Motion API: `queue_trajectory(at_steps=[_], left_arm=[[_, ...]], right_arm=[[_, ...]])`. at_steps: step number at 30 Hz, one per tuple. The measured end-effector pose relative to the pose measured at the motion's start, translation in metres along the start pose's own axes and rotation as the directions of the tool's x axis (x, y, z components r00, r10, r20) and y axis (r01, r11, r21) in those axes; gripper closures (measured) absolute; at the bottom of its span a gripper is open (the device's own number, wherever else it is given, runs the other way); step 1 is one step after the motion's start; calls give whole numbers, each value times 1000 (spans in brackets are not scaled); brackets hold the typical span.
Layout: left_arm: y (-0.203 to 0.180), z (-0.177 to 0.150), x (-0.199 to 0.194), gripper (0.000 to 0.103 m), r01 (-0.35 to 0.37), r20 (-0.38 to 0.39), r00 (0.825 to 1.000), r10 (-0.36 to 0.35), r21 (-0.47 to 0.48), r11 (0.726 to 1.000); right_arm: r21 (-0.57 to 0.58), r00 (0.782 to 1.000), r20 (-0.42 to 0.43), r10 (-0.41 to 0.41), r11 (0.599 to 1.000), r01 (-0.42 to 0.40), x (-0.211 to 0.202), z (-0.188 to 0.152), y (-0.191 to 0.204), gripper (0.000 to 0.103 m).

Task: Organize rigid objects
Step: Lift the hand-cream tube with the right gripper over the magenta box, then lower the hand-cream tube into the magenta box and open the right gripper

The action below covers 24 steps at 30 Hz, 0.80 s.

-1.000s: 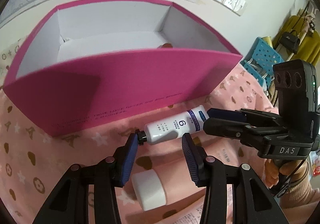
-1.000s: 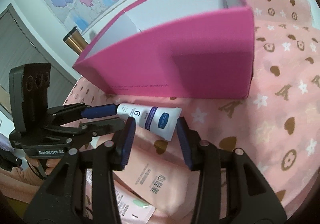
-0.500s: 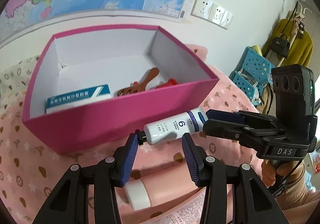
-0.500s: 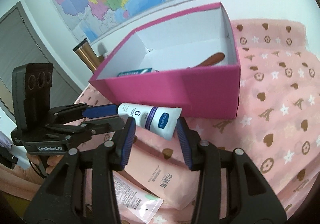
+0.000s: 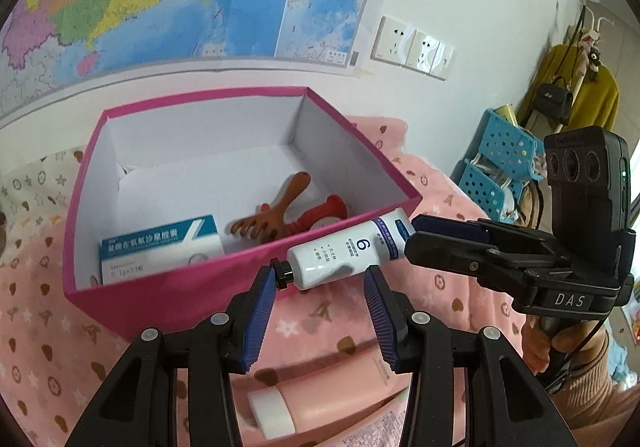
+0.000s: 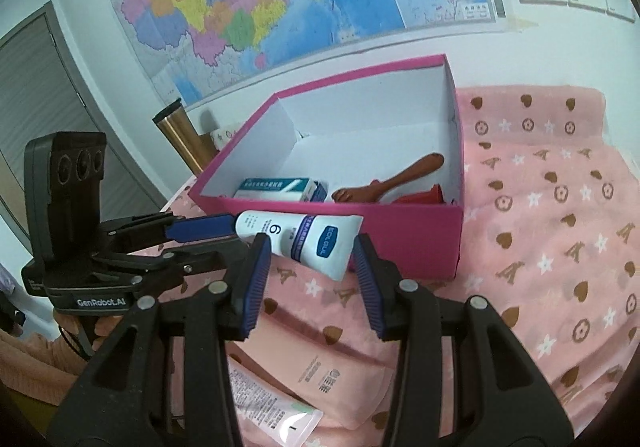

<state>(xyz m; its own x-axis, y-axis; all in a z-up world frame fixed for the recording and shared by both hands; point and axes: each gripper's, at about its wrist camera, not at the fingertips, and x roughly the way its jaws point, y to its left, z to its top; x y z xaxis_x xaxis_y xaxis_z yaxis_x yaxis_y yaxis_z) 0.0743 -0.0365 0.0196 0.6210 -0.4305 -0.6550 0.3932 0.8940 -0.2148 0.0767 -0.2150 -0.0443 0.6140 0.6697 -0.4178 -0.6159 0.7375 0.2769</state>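
The white tube [image 5: 340, 253] hangs in the air across the tips of both claws, just short of the near wall of the pink box [image 5: 180, 287] that lies straight ahead of them. The right claw [image 6: 310, 247] is clenched on the tube's flat crimped tail, which fills the gap between its blue pads. The left claw [image 5: 320, 274] has one pad touching the small black cap [image 5: 282, 273], while its other pad sits just under the tube's body; I cannot tell whether that claw truly pinches it. The tube looks light, with a smooth, glossy skin that could slide in the pads, and its soft body would likely dent under a hard squeeze. The stiff crimp and the shoulder by the cap seem the safest places to hold. A large "6" reads plainly on the tube; its blue badge is too small to spell out. "DAS" shows on the right claw's body, "GenRobot.AI" on the left's. Beyond the fingertips, inside the box, lie a blue-and-white carton [image 5: 160, 251] with Chinese print, a brown wooden massager [image 5: 272, 215] and a red piece [image 5: 320, 213]. Beneath the claws lies a pink pouch [image 6: 320, 379] with printed text.
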Motion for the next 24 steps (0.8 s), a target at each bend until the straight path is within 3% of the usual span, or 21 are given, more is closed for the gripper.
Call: queue_trajectory(at_steps=[24], left_arm=[[8,25,13,58,-20,25,999,20,-15,1000]], right_arm=[[6,1000,15,6,1000,-6,13,34,-14,57]])
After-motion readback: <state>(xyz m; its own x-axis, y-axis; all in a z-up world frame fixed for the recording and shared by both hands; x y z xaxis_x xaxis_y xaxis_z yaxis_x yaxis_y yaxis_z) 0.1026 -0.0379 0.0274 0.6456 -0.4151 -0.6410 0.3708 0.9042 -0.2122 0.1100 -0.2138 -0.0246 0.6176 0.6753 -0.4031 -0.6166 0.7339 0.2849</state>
